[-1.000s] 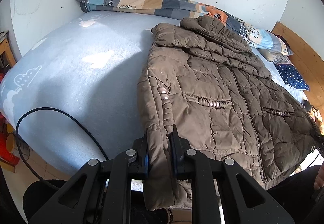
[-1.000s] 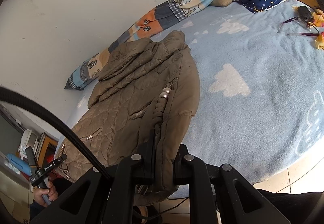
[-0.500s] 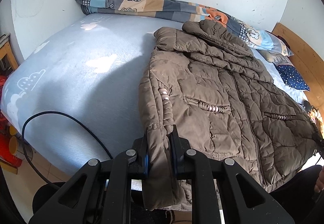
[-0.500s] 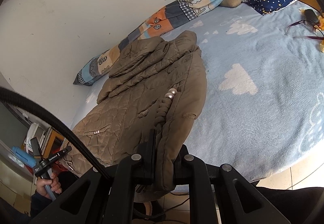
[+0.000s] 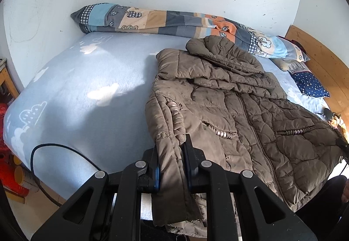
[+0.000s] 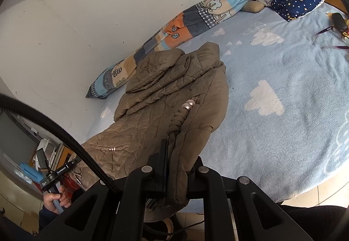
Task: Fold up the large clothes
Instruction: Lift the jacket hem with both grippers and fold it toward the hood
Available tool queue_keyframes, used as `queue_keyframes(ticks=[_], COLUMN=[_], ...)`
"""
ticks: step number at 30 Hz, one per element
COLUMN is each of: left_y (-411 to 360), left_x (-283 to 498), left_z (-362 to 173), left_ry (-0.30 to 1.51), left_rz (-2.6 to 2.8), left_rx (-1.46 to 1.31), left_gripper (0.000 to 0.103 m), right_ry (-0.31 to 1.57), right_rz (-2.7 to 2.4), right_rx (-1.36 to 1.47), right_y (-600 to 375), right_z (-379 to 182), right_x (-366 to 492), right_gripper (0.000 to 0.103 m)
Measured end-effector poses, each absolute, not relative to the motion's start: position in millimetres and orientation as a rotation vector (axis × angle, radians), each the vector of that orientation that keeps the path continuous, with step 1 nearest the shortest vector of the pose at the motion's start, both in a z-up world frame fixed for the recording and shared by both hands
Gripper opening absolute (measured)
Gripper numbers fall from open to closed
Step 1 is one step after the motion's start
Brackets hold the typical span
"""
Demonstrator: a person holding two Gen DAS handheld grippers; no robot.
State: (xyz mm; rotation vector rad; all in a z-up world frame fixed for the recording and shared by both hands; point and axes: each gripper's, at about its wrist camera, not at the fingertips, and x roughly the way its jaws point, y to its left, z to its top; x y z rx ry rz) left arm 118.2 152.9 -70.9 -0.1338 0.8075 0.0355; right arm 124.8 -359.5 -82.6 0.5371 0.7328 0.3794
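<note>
With the left gripper (image 5: pixel 171 161) and right gripper (image 6: pixel 177 163) each clenched on a hem corner of the brown jacket (image 5: pixel 229 110), whose collar lies toward twelve o'clock on the bed (image 5: pixel 76 97), the slick padded fabric may slip free mid-lift.

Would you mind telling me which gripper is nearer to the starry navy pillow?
Right. The right gripper grips the jacket's edge on the side facing the pillow; the left gripper grips the opposite edge.
</note>
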Motion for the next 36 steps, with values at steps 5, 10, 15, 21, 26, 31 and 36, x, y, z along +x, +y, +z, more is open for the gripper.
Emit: queue_keyframes(ticks=[5, 10, 15, 21, 26, 31, 36], left_y=[154, 161, 164, 174, 182, 193, 198], left_x=[130, 140, 147, 156, 167, 176, 187], left_z=[-59, -54, -50, -39, -30, -25, -21], left_ry=[0.794, 0.794, 0.792, 0.774, 0.765, 0.785, 0.806], left_rz=[0.029, 0.033, 0.031, 0.010, -0.030, -0.063, -0.088], left_rx=[-0.133, -0.157, -0.144, -0.158, -0.186, -0.241, -0.267], left_gripper=[0.017, 0.017, 0.017, 0.018, 0.018, 0.018, 0.018], right_ry=[0.707, 0.688, 0.667, 0.637, 0.620, 0.607, 0.602], right_rz=[0.395, 0.406, 0.401, 0.397, 0.389, 0.385, 0.382], right_rx=[0.554, 0.559, 0.550, 0.538, 0.523, 0.502, 0.495], right_y=[-358, -358, -360, -361, -360, -355, -352], right_z=[-65, -51, -38, -19, -3, 9, 14], right_x=[135, 147, 158, 173, 189, 200, 209], right_gripper=[0.011, 0.011, 0.011, 0.011, 0.011, 0.011, 0.011])
